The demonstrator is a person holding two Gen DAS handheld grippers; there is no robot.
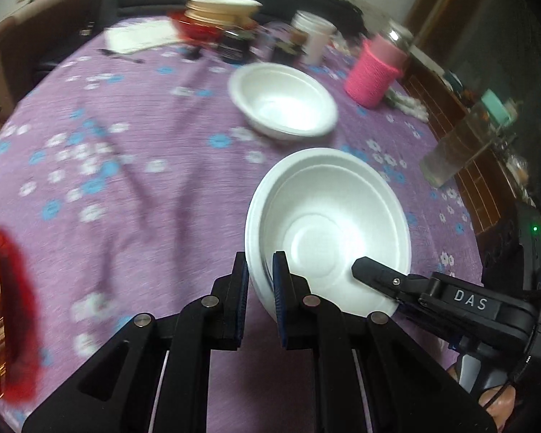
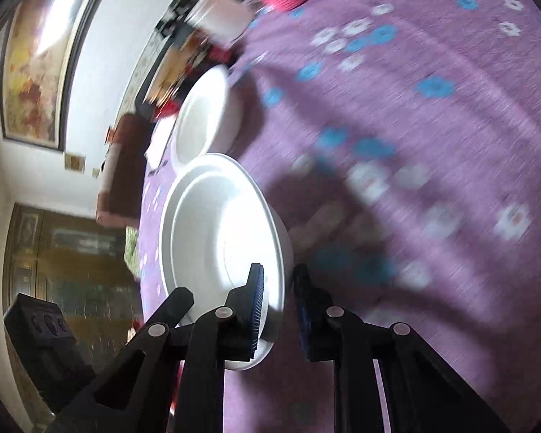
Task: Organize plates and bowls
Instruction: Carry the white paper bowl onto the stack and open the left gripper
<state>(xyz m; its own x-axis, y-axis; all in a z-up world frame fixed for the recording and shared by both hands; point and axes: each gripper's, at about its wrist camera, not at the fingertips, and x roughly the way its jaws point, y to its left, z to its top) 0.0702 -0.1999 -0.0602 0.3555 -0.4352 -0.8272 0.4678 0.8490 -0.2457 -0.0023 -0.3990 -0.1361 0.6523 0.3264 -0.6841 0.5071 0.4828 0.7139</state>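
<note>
The left claw [image 1: 261,278] pinches the rim of a white bowl [image 1: 328,231]. One finger sits inside the bowl and one sits outside, and they press the thin wall between them. The bowl is tipped up on its side, so its open mouth faces the camera. It hangs in the air above the purple cloth [image 1: 126,180] with blue and white flowers that covers the tabletop.

The right claw [image 1: 375,276] pinches the same bowl on the other side of its rim. In the right wrist view, the right claw [image 2: 277,288] has one finger inside the bowl [image 2: 220,231] and one outside, with the bowl wall between them. So both claws hold one bowl together.

A second bowl [image 1: 283,99] sits on the cloth past the held one, closer to the far edge of the tabletop. It stands upright and nothing touches it. In the right wrist view this second bowl [image 2: 203,119] shows just past the held bowl.

A pink cup [image 1: 375,70] stands near the right edge. Jars [image 1: 312,38] and a stack of boxes [image 1: 216,14] crowd the far edge. Something red [image 1: 14,310] shows at the near left edge, too blurry to tell.
</note>
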